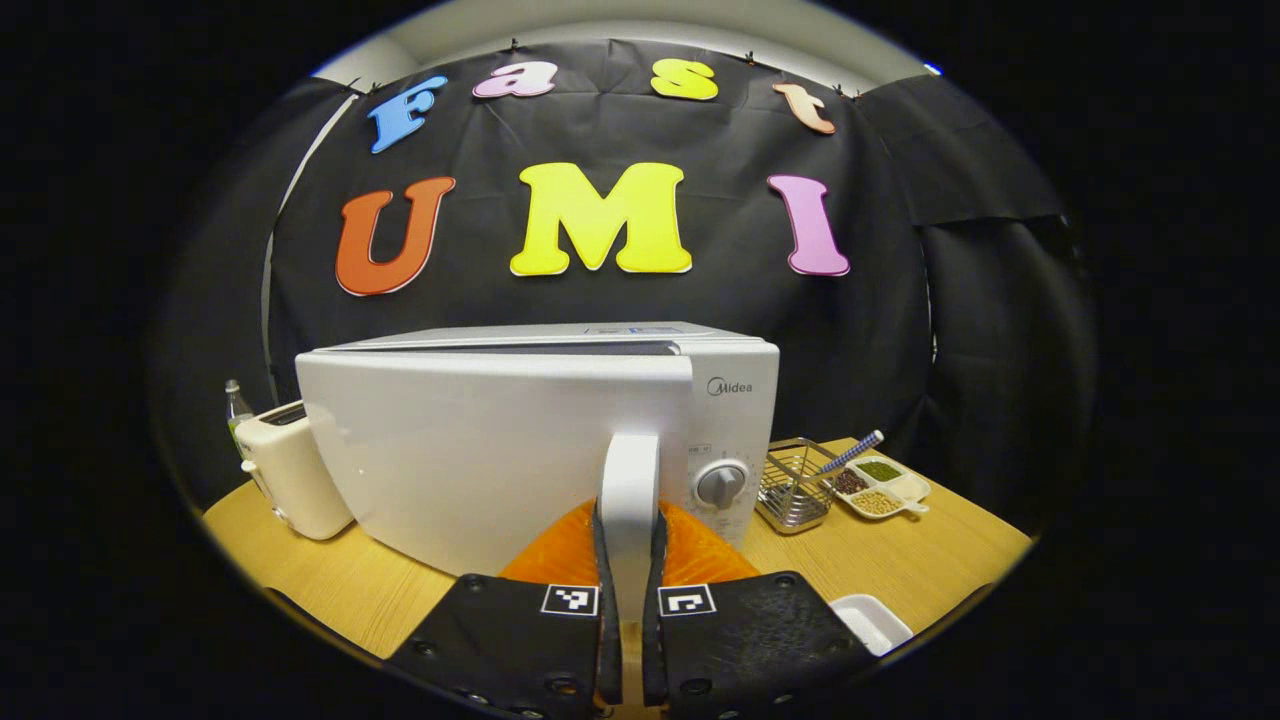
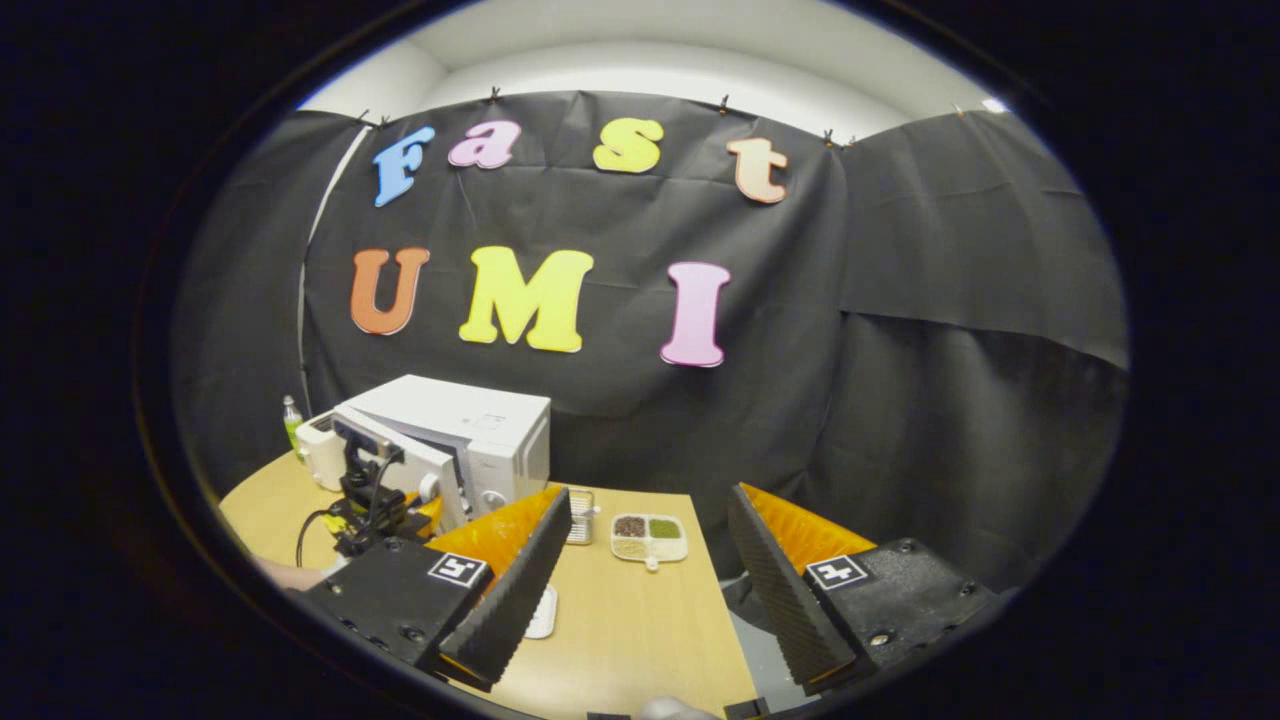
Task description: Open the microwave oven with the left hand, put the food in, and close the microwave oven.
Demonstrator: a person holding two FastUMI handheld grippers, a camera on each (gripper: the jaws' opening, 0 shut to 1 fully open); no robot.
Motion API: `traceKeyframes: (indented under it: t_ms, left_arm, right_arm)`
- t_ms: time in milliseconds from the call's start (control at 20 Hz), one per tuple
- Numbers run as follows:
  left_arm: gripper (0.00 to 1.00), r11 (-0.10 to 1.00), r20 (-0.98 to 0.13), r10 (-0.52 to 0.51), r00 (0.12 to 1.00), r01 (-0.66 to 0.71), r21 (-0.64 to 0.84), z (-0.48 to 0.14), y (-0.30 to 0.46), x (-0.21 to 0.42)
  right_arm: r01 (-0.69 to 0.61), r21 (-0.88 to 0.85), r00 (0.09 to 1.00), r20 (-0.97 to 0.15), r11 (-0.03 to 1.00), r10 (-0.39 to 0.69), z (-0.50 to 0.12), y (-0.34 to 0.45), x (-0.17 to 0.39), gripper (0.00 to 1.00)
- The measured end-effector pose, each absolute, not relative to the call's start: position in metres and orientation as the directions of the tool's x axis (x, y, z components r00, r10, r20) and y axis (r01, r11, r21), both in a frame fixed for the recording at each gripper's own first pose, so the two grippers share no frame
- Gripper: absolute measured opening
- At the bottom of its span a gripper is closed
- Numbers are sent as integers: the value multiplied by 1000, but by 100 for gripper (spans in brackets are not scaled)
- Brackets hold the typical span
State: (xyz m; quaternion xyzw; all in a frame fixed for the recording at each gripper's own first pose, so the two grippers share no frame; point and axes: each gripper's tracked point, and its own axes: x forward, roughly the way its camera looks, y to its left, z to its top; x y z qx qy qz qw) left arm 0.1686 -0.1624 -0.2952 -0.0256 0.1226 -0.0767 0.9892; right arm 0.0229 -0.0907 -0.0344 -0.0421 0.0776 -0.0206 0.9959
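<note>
Left gripper view: microwave (image 1: pixel 520 440) sits centre on table (image 1: pixel 940 565). Toaster (image 1: pixel 290 475) at its 9 o'clock, touching or just beside; bottle (image 1: pixel 235 405) behind the toaster. Wire basket (image 1: pixel 795 485) at microwave's 3 o'clock, divided dish (image 1: pixel 885 485) beyond it. Small tray (image 1: pixel 872 620) at 5 o'clock.

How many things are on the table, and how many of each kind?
Microwave: 1
Toaster: 1
Bottle: 1
Wire basket: 1
Divided dish of beans: 1
White dish: 1
Total: 6
</note>
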Motion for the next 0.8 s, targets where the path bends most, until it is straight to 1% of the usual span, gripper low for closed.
traceKeyframes:
  t_ms: [150, 250, 300, 350, 400, 450, 500, 600, 800]
  left_arm:
    - [8, 986, -259, -168, 951, 162, -47, -292, -139, 129]
    - [8, 990, -269, -140, 953, 134, -43, -292, -116, 106]
    - [19, 994, -278, -103, 955, 94, -46, -294, -104, 98]
    - [26, 997, -288, -70, 955, 59, -44, -295, -87, 90]
    - [52, 998, -295, -48, 954, 38, -41, -294, -76, 84]
    - [56, 999, -301, -38, 953, 28, -37, -292, -66, 78]
    - [84, 999, -304, -32, 952, 26, -26, -291, -59, 73]
    - [92, 1000, -295, -17, 955, 23, 17, -286, -42, 62]
    - [93, 999, -292, 17, 956, -5, 42, -277, -9, 34]
  right_arm:
    - [-28, -62, 986, -164, 998, 17, -38, -61, 28, 100]
    - [-66, -50, 983, -176, 997, 57, -44, -43, 29, 100]
    - [-88, -44, 981, -179, 995, 79, -46, -33, 29, 100]
    - [-104, -40, 979, -181, 994, 95, -46, -24, 29, 100]
    - [-121, -37, 977, -181, 992, 113, -46, -16, 27, 100]
    - [-135, -36, 976, -179, 990, 126, -45, -9, 26, 100]
    - [-144, -38, 975, -178, 989, 136, -46, -4, 25, 100]
    - [-158, -49, 973, -178, 986, 147, -48, 6, 24, 100]
    - [-186, -41, 964, -201, 982, 174, -60, 26, 21, 100]
